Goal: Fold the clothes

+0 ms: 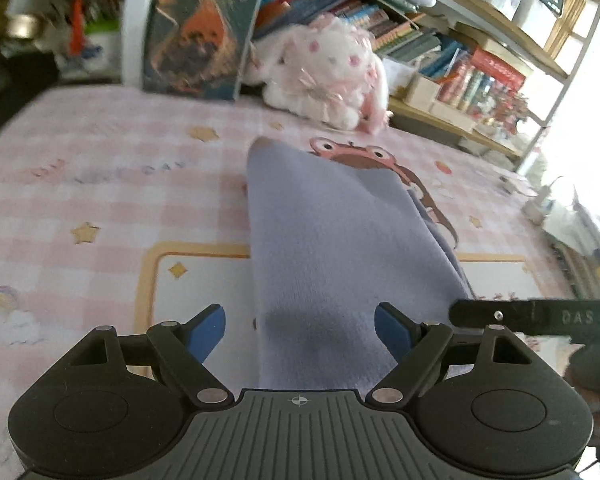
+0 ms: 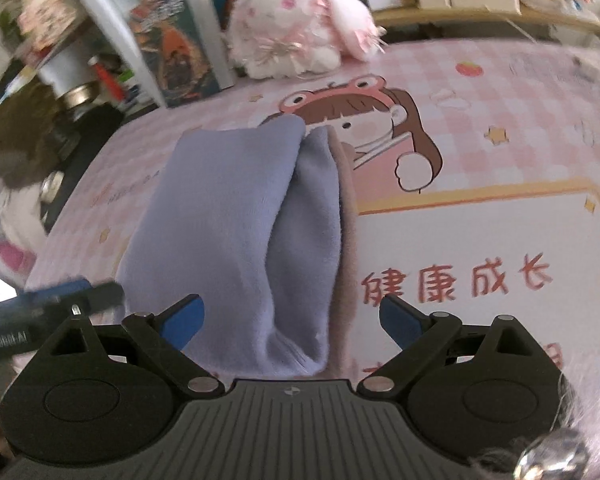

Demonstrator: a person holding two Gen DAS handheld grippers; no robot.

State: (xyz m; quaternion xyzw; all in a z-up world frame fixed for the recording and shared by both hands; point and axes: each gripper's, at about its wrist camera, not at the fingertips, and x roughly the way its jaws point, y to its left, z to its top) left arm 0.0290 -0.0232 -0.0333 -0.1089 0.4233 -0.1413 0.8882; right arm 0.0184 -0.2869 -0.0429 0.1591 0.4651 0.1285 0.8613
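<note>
A lavender garment (image 2: 236,232) lies folded over itself in 2 layers on the pink checked mat (image 2: 500,92), between the left gripper (image 1: 300,330) and right gripper (image 2: 292,320), both with jaws apart, holding nothing, seemingly flanking its near edge.

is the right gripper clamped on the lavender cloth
No, the right gripper stands open, its blue fingertips spread to either side of the folded lavender cloth without pinching it.
</note>
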